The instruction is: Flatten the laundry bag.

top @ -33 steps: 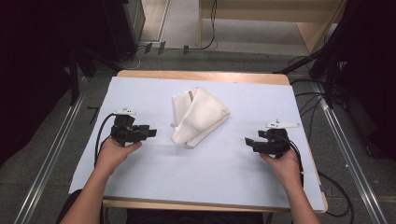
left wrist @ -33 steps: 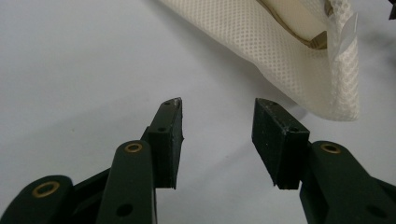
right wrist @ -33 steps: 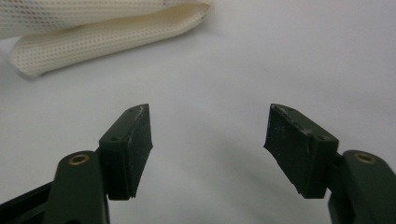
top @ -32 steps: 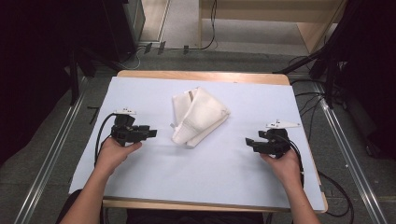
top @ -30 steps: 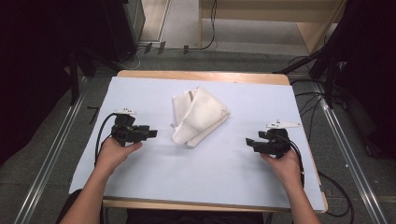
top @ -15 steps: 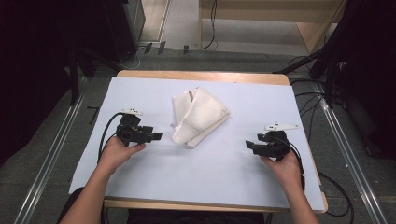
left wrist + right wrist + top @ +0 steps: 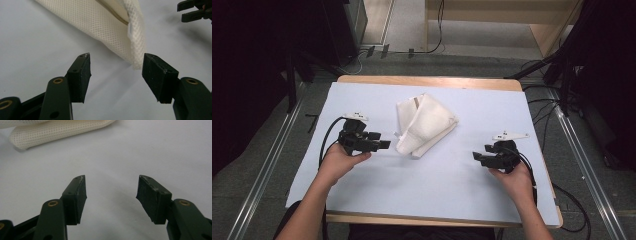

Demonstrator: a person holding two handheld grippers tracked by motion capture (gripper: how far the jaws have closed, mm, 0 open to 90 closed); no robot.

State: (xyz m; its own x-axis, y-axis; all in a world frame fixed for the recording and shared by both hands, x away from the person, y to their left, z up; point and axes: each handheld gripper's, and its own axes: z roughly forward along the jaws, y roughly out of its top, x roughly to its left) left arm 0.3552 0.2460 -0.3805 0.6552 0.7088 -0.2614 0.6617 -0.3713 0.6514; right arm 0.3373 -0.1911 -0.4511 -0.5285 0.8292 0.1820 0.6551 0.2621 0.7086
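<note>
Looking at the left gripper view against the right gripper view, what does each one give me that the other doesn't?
Left gripper view alone: the mesh bag's zipper, a bag corner near its own right jaw, and the right gripper farther off. Right gripper view alone: a rounded folded end of the bag at top left, well clear of its open jaws. Both share the cream mesh bag, the pale blue table cover, and open jaws with nothing pressed between them.

Mesh bag (image 7: 105, 27) top cut off, left tool view
</note>
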